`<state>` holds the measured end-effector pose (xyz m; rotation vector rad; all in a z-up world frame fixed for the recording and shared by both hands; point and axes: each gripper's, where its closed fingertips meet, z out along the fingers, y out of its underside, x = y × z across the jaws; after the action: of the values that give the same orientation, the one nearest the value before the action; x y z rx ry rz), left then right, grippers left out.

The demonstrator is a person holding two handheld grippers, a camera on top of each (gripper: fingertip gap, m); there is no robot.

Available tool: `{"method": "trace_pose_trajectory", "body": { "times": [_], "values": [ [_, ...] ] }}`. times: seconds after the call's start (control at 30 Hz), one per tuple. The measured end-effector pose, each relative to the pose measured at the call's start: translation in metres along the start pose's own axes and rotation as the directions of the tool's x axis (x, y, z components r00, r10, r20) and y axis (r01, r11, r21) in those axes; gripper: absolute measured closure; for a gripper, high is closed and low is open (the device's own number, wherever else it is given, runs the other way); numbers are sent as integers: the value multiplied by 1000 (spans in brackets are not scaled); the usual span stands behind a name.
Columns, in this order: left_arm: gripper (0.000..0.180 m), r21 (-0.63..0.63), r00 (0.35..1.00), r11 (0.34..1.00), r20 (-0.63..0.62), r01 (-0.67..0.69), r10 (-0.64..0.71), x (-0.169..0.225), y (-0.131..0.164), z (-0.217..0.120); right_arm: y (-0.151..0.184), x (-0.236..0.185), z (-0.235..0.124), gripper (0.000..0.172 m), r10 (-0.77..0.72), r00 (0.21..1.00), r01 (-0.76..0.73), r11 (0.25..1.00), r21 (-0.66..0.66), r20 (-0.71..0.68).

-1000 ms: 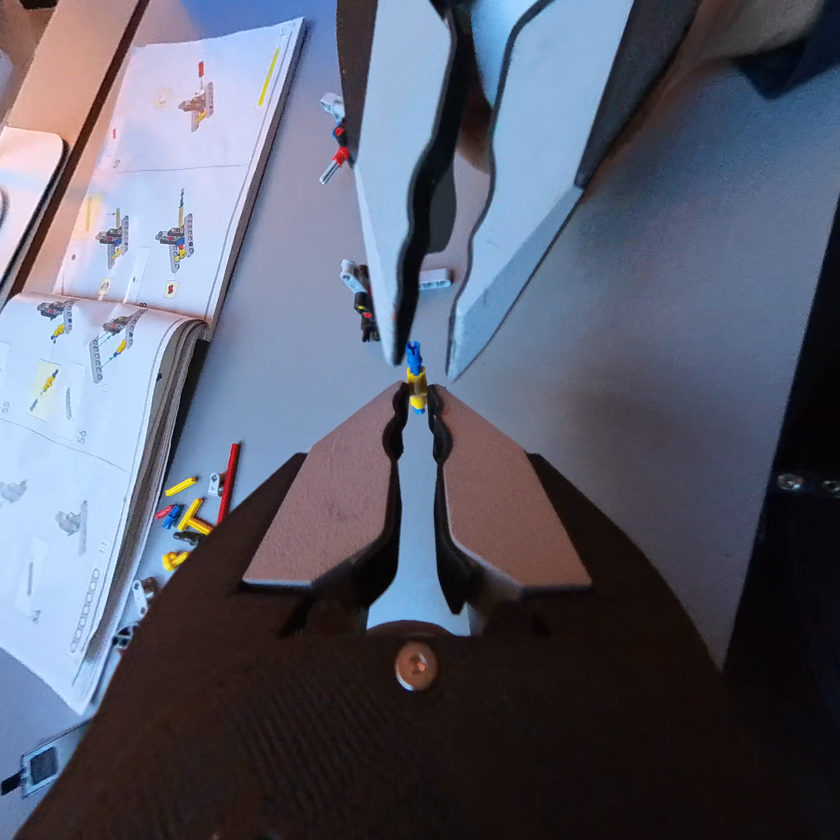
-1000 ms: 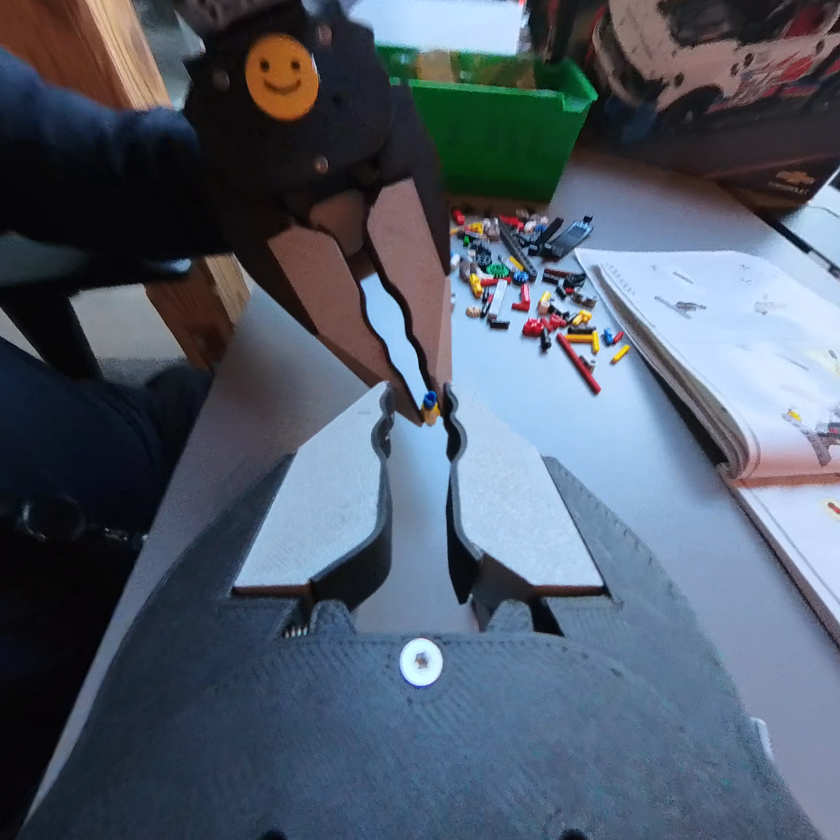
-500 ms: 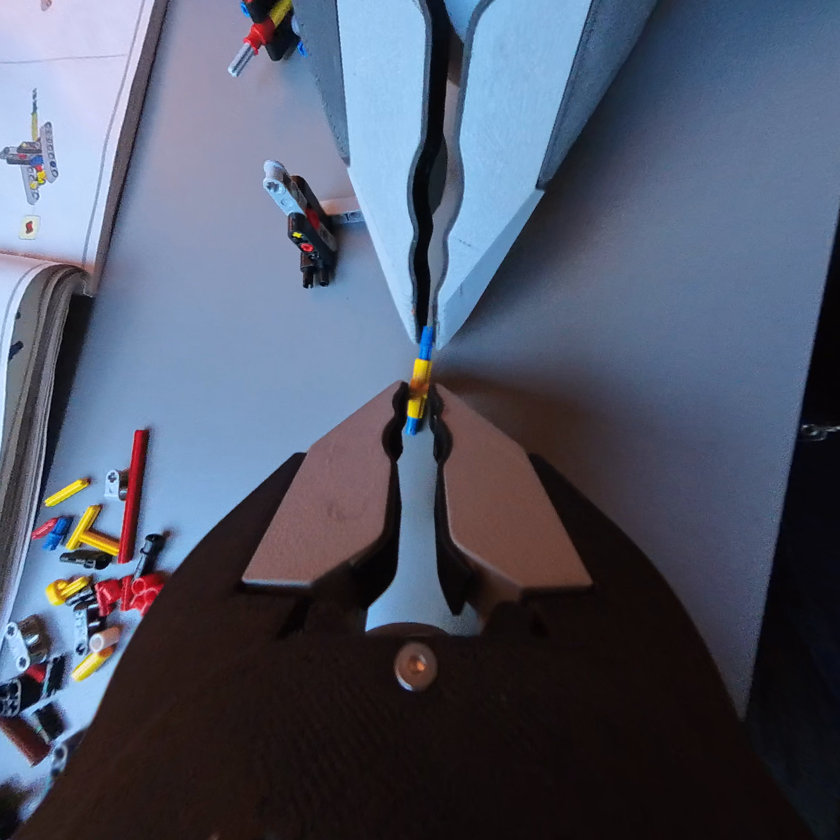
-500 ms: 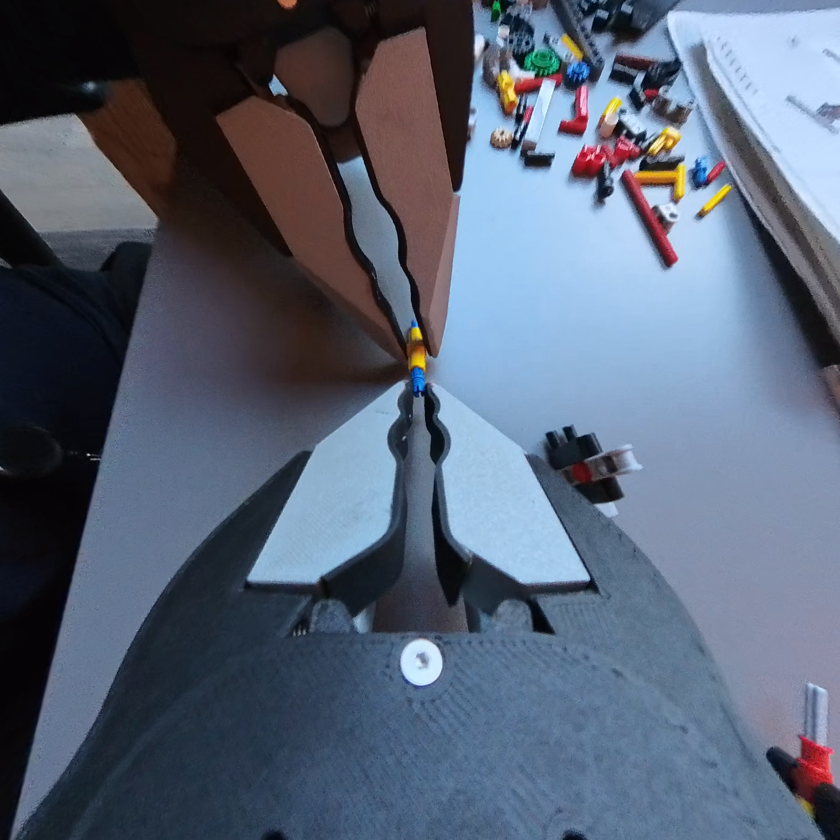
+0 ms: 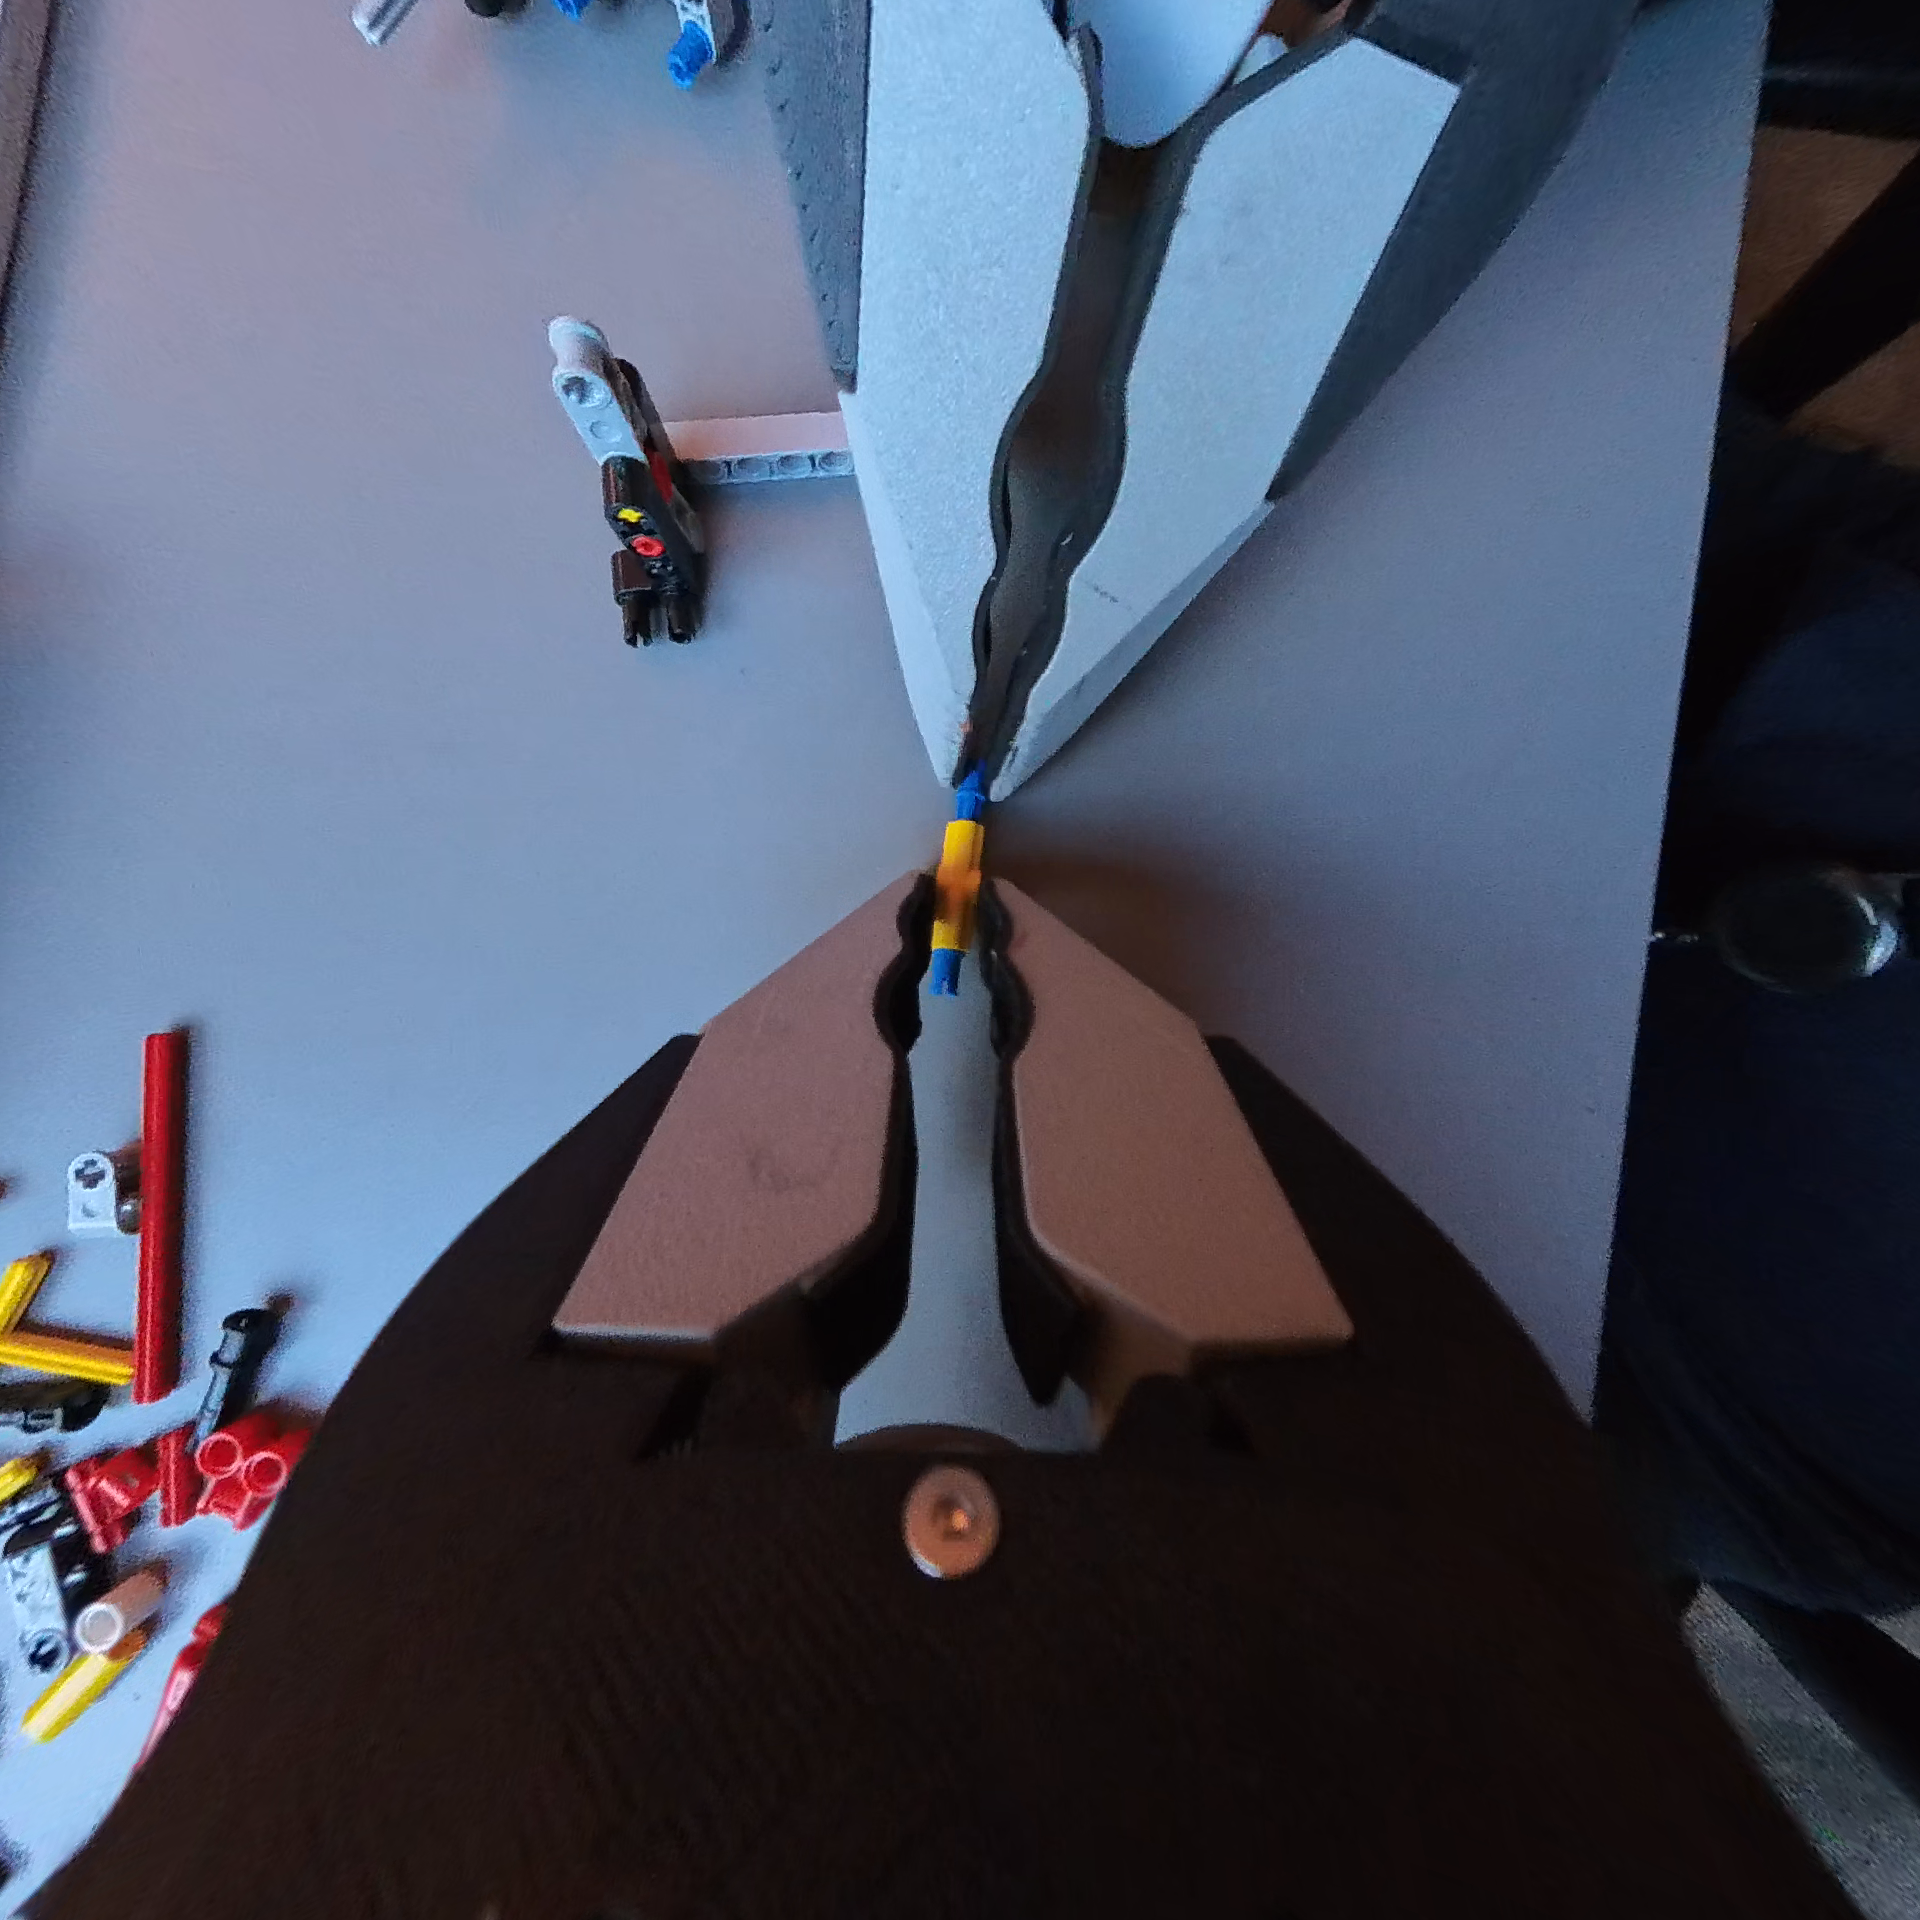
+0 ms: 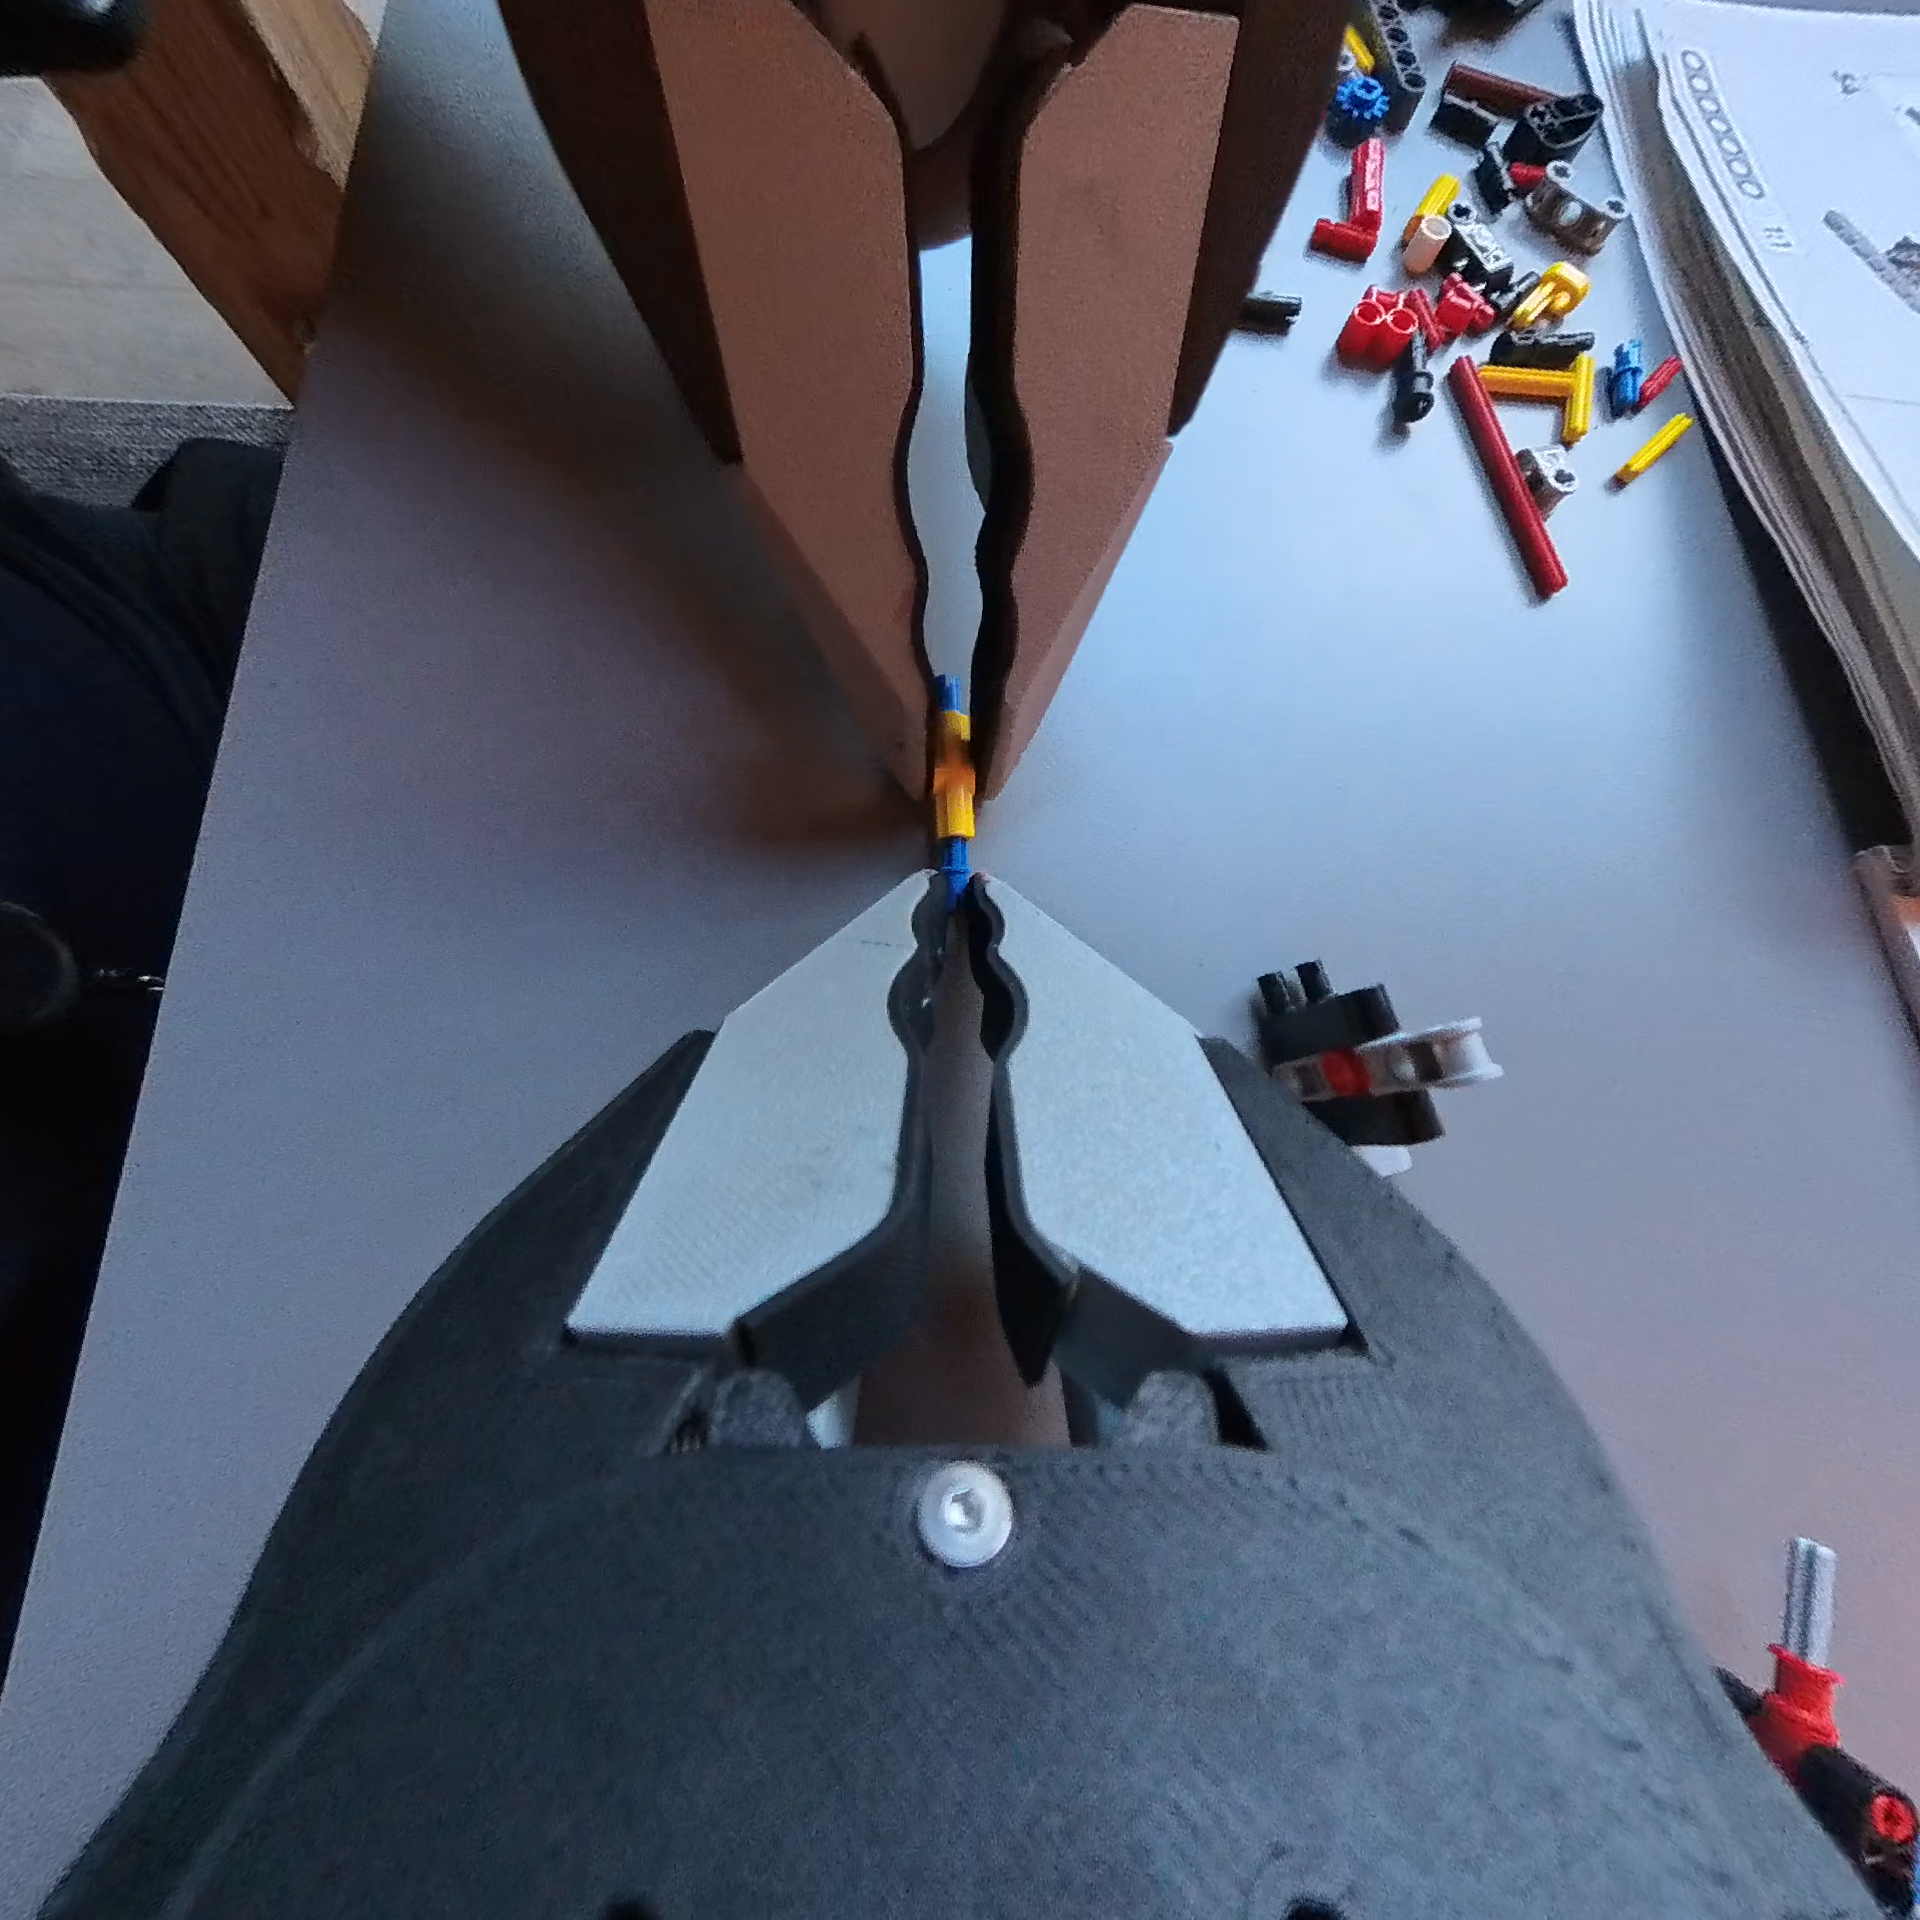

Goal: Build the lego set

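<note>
- Left hand-held gripper (image 5: 954,909) and right hand-held gripper (image 5: 975,774) met tip to tip above the desk (image 5: 364,779).
- Small pin-and-sleeve piece (image 5: 954,883) spanned between them, one end clamped in each.
- Small built assembly (image 5: 634,488) lay on the desk, left of the right gripper in the left wrist view.
- Loose parts pile (image 6: 1496,312) lay beside the open booklet (image 6: 1787,208).

i'm at a hobby desk: a plain grey tabletop (image 6: 1351,727) strewn with small plastic building pieces (image 6: 1475,312), an open instruction booklet (image 6: 1787,208) at its edge, a wooden post (image 6: 208,156) beside it.
</note>
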<state>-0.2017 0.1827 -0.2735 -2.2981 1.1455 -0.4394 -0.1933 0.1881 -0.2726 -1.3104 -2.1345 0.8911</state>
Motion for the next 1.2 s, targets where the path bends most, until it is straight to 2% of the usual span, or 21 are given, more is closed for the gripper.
{"method": "trace_pose_trajectory", "body": {
  "times": [0.17, 0.3, 0.5, 0.67, 0.73, 0.97, 1.2],
  "values": [
    [168, 40, 996, 997, 63, -72, 70, 0, -3, 1, -1, -4, 0, 171, 84, 994, -84, 996, 2, 68],
    [174, 68, 991, 991, 72, -118, 113, 3, -1, 1, -1, -5, 0, 171, 133, 987, -133, 991, -2, 88],
    [175, 121, 999, 992, -16, -41, 43, 5, -1, 1, -1, -6, -1, 171, 119, 989, -119, 993, 4, 88],
    [176, 96, 998, 994, -36, -44, 48, 2, -1, 1, 2, -4, -3, 164, 53, 998, -53, 999, 4, 45],
    [176, 103, 998, 994, -51, -38, 43, 2, -1, 1, 2, -3, -2, 172, 56, 997, -57, 998, 2, 46],
    [175, 122, 996, 992, -78, -33, 43, 2, -1, 1, 1, -5, -1, 170, 42, 998, -42, 999, 7, 48],
    [175, 38, 995, 995, -55, -87, 89, 2, 0, 1, 1, -4, 0, 171, 74, 996, -74, 997, -5, 55]
  ]
}}
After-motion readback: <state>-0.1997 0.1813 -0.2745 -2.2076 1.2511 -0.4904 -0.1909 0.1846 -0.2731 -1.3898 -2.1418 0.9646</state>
